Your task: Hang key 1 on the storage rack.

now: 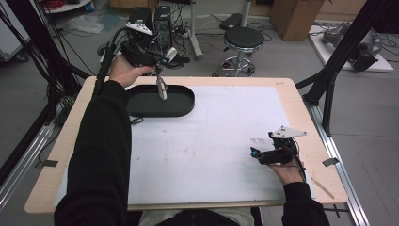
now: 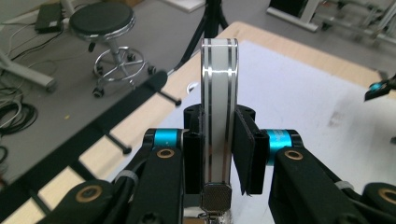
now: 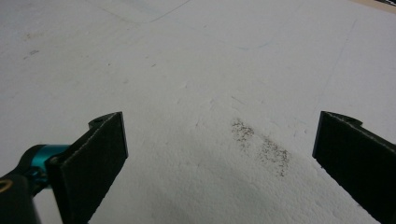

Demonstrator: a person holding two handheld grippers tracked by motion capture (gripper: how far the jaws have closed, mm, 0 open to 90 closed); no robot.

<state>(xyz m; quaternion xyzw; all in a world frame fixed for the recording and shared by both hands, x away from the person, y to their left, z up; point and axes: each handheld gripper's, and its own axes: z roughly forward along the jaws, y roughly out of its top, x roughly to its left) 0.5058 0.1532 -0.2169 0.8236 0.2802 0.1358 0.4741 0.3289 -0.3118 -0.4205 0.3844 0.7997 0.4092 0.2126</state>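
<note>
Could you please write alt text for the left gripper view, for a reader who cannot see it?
The left gripper is clamped on a flat white and silver-striped metal piece that stands upright between its black jaws. Beyond it lie the white sheet on the wooden table, and a black round stool on the grey floor.

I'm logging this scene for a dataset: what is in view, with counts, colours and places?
Tray: one, black, oval, far left on the sheet.
Metal piece: one, silvery with white face, held above the tray.
Sheet: one, white, covering the table.
Table: one, light wood.
Stool: one, black seat, floor beyond the table.
Cardboard box: one, brown, floor, far right.
Left gripper: black, clamping the metal piece.
Right gripper: black, fingers apart, low over the sheet.
</note>
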